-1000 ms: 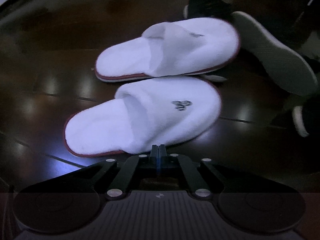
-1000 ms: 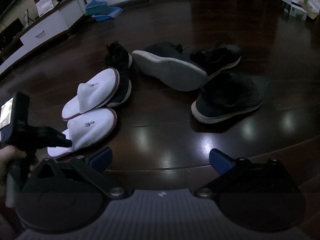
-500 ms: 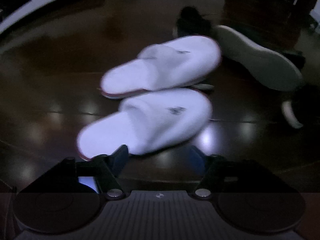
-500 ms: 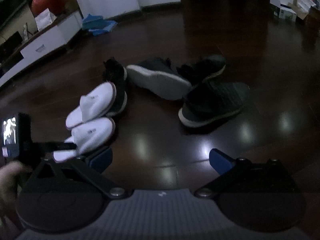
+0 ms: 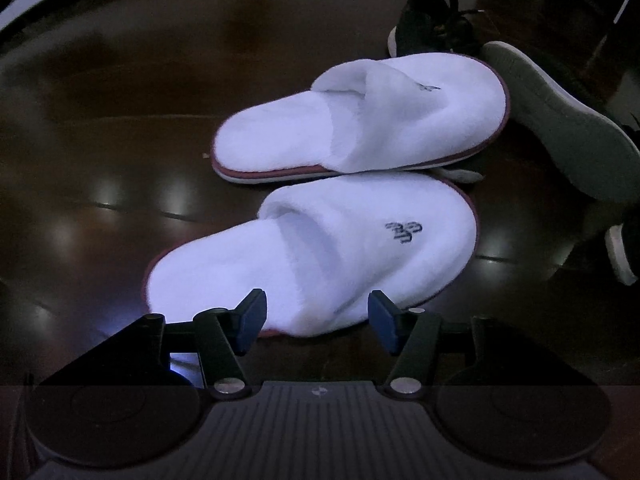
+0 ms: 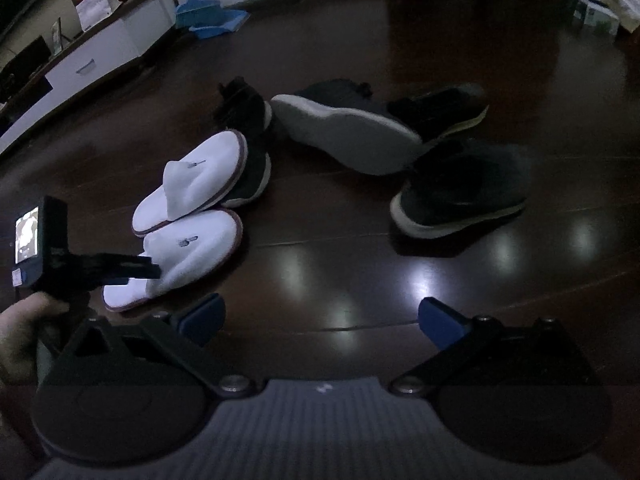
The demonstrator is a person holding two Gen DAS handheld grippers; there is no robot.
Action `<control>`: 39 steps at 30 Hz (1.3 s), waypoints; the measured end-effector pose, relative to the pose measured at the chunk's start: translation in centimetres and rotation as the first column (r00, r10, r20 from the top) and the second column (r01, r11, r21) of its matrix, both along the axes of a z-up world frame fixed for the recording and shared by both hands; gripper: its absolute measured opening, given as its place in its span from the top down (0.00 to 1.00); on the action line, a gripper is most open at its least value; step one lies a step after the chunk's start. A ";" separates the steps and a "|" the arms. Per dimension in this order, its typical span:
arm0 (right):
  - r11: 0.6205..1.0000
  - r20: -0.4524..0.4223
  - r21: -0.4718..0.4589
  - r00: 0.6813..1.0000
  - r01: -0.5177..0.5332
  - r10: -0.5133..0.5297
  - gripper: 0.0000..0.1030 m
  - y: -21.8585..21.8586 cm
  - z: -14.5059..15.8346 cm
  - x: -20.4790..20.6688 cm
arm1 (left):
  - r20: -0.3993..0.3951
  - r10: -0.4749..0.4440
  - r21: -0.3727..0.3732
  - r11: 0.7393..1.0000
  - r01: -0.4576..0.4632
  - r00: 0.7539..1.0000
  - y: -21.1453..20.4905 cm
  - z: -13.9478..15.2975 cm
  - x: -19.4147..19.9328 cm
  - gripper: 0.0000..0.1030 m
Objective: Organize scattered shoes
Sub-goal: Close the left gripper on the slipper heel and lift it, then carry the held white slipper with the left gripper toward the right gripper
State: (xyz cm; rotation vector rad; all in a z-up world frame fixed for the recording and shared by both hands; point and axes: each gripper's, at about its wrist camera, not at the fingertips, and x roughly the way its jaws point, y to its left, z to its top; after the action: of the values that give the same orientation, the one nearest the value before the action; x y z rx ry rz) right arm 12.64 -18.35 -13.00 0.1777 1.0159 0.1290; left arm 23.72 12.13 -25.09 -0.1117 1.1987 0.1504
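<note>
**Two white slippers and four dark shoes on the floor**

The left gripper (image 5: 314, 316) is low, right at the near white slipper (image 5: 320, 252). Its jaws are apart, with one blue pad (image 5: 250, 320) on each side of the slipper's near edge. They are not squeezing it; I cannot tell if a pad touches it. In the right wrist view a hand (image 6: 24, 340) holds this gripper at the left edge, and it reaches over the heel end of that slipper.

The far white slipper (image 5: 360, 120) lies just behind the near one, and the two seem to touch. Both have a dark red rim and a small dark mark on top. The far slipper leans on a black sneaker (image 6: 248, 140) behind it.

The right gripper (image 6: 322, 320) is up above the dark wood floor (image 6: 340, 264). Its jaws are wide apart and hold nothing.

To the right, well apart from the slippers, lie three more dark shoes. One is tipped on its side, so its grey sole (image 6: 344, 132) shows. Another shoe (image 6: 444, 112) lies behind it. A third shoe (image 6: 460, 192) with a pale sole sits closest.

Far back on the left is a white cabinet (image 6: 104, 60).
</note>
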 end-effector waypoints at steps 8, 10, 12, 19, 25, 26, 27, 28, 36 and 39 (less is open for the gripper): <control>1.000 -0.012 0.012 1.000 -0.008 0.009 0.00 0.5 -0.7 1.0 | -0.054 0.018 -0.072 0.997 -0.022 0.998 0.0 -1.9 1.8 0.83; 1.000 -0.015 0.005 1.000 -0.012 0.012 0.00 0.4 -0.8 0.8 | -0.067 0.019 -0.080 0.996 -0.025 0.998 -0.1 -2.0 1.9 0.89; 1.000 -0.019 -0.014 1.000 -0.014 0.014 0.00 0.1 -0.8 0.4 | -0.067 0.022 -0.067 0.997 -0.027 0.997 -0.4 -1.7 1.6 0.91; 0.998 -0.010 -0.066 1.000 -0.018 0.017 0.00 -1.5 0.9 -1.6 | -0.045 0.009 -0.093 0.996 -0.013 0.999 -1.4 0.7 -0.2 0.91; 0.998 0.019 -0.064 1.000 -0.002 0.004 0.00 -2.7 3.2 -3.1 | -0.028 -0.049 -0.111 0.993 0.046 0.998 -3.7 3.1 -2.9 0.92; 0.998 0.026 -0.057 1.000 0.002 0.000 0.00 -3.1 3.7 -3.5 | -0.022 -0.067 -0.109 0.992 0.065 0.997 -4.4 3.7 -3.4 0.92; 0.999 0.033 -0.051 0.999 0.006 -0.004 0.00 -3.5 4.3 -3.9 | -0.017 -0.082 -0.111 0.991 0.079 0.996 -4.9 4.0 -3.9 0.92; 0.999 0.040 -0.045 0.999 0.009 -0.008 0.00 -3.9 5.0 -4.4 | -0.011 -0.101 -0.112 0.989 0.099 0.995 -5.6 4.5 -4.4 0.92; 0.999 0.094 -0.003 0.994 0.047 -0.046 0.00 -7.9 9.8 -9.0 | 0.056 -0.258 -0.085 0.961 0.262 0.965 -13.0 9.5 -9.7 0.92; 0.997 0.103 0.012 0.992 0.078 -0.079 0.00 -10.0 10.9 -11.6 | 0.078 -0.304 -0.073 0.948 0.310 0.949 -15.9 11.1 -11.9 0.92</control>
State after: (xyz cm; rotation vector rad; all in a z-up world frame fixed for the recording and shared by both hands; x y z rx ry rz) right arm 1.03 -28.36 -2.11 0.2161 0.9036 0.0703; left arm 11.80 -3.81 -14.01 -0.0026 1.1416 -0.1775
